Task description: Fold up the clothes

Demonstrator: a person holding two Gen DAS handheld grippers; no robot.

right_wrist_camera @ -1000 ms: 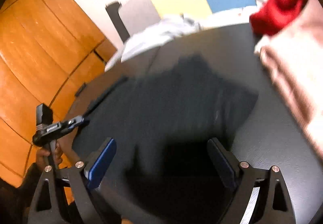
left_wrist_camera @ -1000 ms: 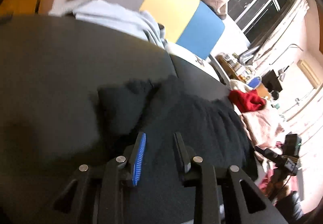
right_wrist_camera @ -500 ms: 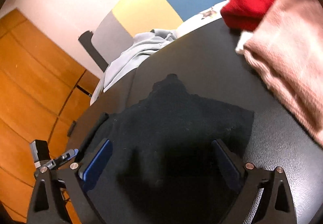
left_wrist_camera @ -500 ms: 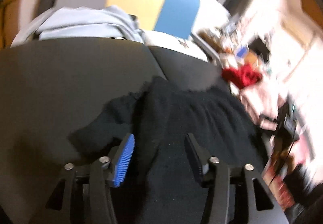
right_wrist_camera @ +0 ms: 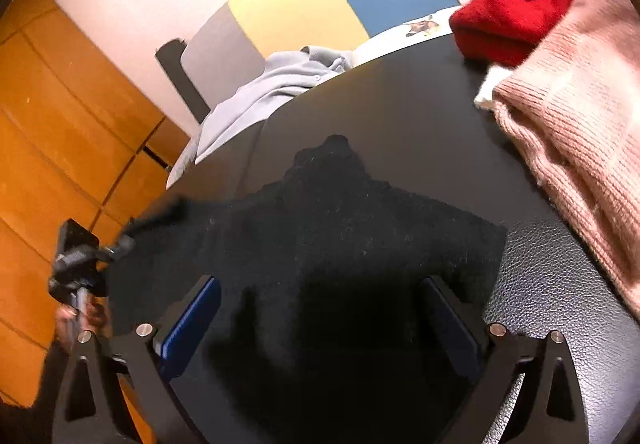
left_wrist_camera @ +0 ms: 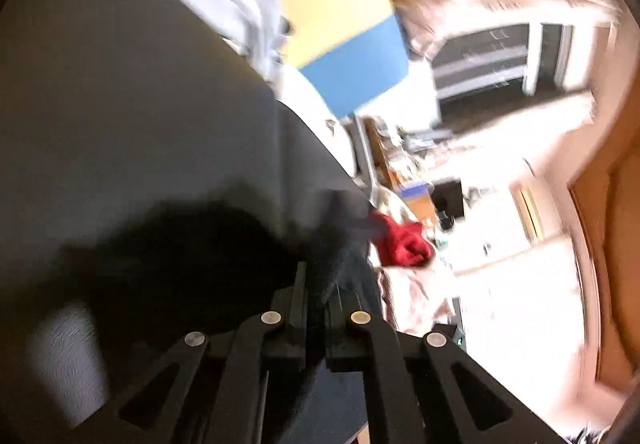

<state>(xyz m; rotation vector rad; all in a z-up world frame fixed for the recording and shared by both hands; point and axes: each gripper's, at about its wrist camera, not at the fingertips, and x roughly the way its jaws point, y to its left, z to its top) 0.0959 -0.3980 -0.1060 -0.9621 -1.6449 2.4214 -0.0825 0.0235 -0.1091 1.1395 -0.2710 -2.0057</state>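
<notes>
A black knit garment [right_wrist_camera: 344,228] lies spread on the black leather table [right_wrist_camera: 560,284]. My right gripper [right_wrist_camera: 320,308] is open, its fingers wide apart just above the garment's near edge. My left gripper [left_wrist_camera: 320,284] is shut on a bunched edge of the black garment [left_wrist_camera: 336,248] and holds it lifted off the table; the view is blurred. In the right wrist view the left gripper [right_wrist_camera: 132,236] shows at the far left with a strip of black cloth stretched from it.
A pink knit sweater [right_wrist_camera: 580,132] and a red garment [right_wrist_camera: 516,4] lie at the table's right. A light blue shirt [right_wrist_camera: 272,84] hangs over the far edge. A grey, yellow and blue panel [right_wrist_camera: 320,0] stands behind. Wooden cabinets [right_wrist_camera: 60,124] are at left.
My left gripper has closed on the black garment's edge and lifted it, swinging right. The right gripper stayed open and came slightly closer to the garment.
</notes>
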